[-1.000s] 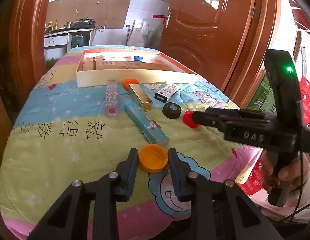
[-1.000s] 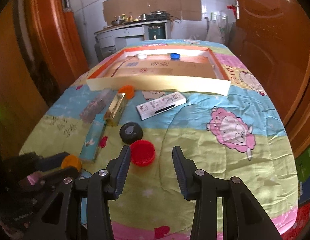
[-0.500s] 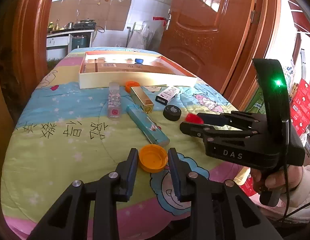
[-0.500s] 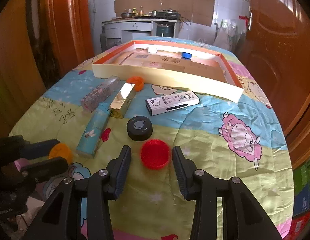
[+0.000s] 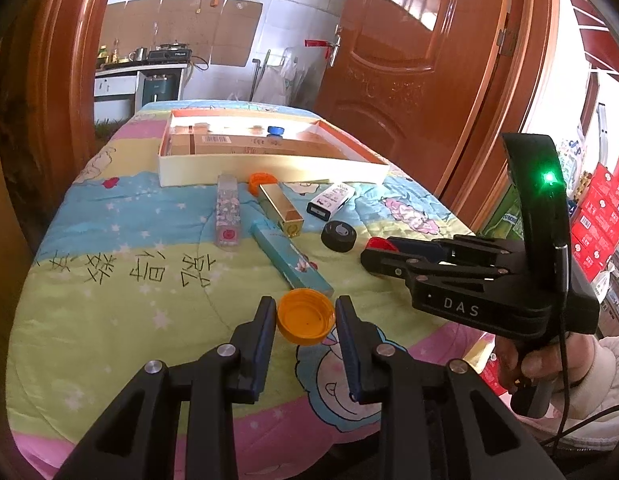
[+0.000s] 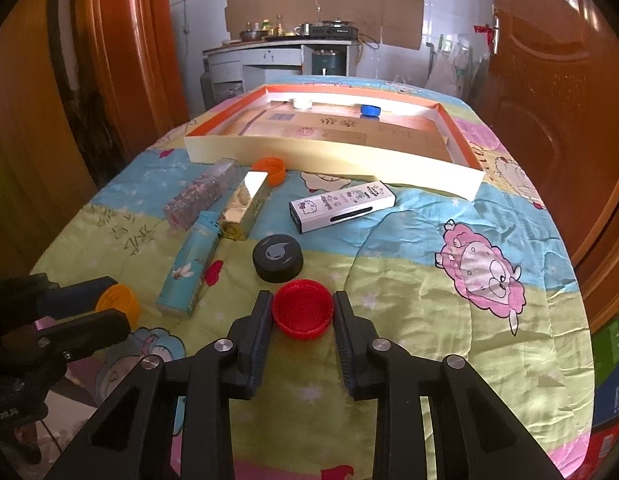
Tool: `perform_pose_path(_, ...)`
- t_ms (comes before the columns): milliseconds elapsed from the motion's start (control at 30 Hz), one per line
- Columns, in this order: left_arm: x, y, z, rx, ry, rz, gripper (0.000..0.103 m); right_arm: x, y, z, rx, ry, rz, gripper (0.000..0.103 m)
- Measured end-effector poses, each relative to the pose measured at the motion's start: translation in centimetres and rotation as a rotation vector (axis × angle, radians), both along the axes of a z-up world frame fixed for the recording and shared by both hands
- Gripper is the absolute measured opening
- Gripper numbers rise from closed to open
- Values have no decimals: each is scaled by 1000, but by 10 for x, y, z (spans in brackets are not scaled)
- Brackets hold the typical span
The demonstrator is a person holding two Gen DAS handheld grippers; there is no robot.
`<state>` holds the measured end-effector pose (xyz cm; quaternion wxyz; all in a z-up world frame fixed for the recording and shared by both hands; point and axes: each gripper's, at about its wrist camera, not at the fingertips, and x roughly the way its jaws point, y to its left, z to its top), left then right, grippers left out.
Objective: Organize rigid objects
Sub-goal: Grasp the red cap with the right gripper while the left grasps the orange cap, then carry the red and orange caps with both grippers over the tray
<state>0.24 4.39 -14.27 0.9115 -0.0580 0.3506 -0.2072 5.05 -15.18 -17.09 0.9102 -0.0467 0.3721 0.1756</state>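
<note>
1. Cotton quilt (image 6: 429,288) in cartoon print covers the whole surface; everything I am sorting lies on it.
2. Cream shallow box (image 6: 333,156) with orange inner walls sits at the far end, a blue cap (image 6: 370,109) and a white cap (image 6: 301,103) against its back wall.
3. Between box and me lie a teal carton (image 6: 193,268), a gold carton (image 6: 245,208), a glittery tube (image 6: 201,196) and a white printed box (image 6: 341,206).
4. My right gripper (image 6: 302,312) has just been closing, and its pads now press both sides of the red cap (image 6: 302,313), just in front of the black cap (image 6: 278,258).
5. My left gripper (image 5: 305,316) is clamped on the orange cap (image 5: 305,317), open side up, touching the teal carton's near end.
</note>
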Motion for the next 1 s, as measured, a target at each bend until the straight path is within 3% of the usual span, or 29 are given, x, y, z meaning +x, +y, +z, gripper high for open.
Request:
perform_pose_path(567,9,-4,33,-1,-45,5,31,-8,2,35,51,-63,2,30)
perform_pose_path(1000,62,-7,78,1,-79,63,31,12,-13,68,104,-121,-41,30)
